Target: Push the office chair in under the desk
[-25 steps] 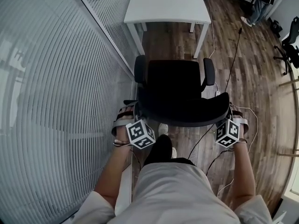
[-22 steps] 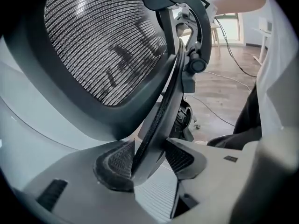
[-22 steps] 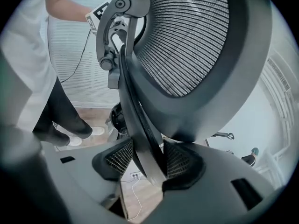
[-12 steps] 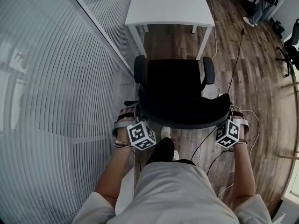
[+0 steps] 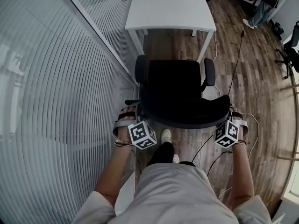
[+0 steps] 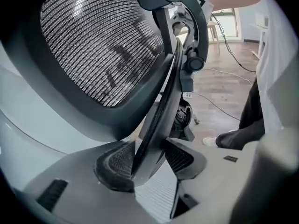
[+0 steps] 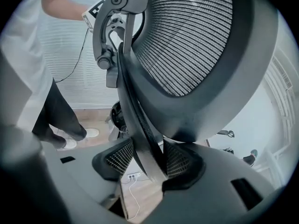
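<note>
A black office chair (image 5: 174,85) stands on the wood floor, its seat facing a white desk (image 5: 168,10) just beyond it. Its front sits close to the desk's near legs. My left gripper (image 5: 131,120) holds the left edge of the mesh backrest (image 5: 187,118), and my right gripper (image 5: 232,121) holds the right edge. In the left gripper view the backrest's frame edge (image 6: 161,106) runs down between the ribbed pads of the left gripper (image 6: 145,160), which press on it. The right gripper (image 7: 148,161) clamps the frame edge (image 7: 135,120) the same way.
A glass wall with blinds (image 5: 56,101) runs close along the chair's left side. Cables (image 5: 233,55) trail over the floor at the right, near a power strip (image 7: 132,176). Another chair (image 5: 289,50) and a standing person (image 5: 261,3) are at the far right.
The chair and both grippers have moved forward toward the desk, which now looks nearer. The person's feet have stepped along behind. Both grips stay the same.
</note>
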The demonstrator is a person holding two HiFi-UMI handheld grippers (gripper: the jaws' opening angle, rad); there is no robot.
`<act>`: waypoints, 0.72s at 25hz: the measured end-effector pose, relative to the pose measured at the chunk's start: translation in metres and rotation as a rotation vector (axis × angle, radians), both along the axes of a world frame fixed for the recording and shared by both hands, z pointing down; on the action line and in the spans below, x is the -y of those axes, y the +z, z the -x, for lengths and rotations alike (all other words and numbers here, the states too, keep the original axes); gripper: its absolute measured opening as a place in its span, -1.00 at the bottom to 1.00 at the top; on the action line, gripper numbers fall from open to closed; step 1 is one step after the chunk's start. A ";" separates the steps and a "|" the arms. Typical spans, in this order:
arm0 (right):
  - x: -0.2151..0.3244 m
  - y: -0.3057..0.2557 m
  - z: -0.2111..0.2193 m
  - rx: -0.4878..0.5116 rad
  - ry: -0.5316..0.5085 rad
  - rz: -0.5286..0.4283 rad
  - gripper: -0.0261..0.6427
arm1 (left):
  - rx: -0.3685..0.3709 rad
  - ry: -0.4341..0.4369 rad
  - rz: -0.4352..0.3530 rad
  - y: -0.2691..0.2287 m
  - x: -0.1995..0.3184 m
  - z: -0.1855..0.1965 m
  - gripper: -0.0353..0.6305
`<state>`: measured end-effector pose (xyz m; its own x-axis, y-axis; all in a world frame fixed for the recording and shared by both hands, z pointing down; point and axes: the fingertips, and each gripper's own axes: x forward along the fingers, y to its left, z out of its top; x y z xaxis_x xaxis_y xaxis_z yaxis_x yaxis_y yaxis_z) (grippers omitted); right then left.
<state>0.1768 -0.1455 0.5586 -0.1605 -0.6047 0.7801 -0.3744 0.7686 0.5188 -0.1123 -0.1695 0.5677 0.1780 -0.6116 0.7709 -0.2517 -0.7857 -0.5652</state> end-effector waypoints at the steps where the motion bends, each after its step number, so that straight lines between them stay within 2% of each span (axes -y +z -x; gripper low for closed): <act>1: 0.003 0.001 -0.001 -0.002 0.001 -0.001 -0.28 | -0.001 0.002 -0.005 0.001 0.003 -0.001 -0.24; 18: 0.073 0.008 0.002 -0.009 0.016 0.005 -0.28 | 0.011 0.005 -0.009 0.008 0.075 0.002 -0.24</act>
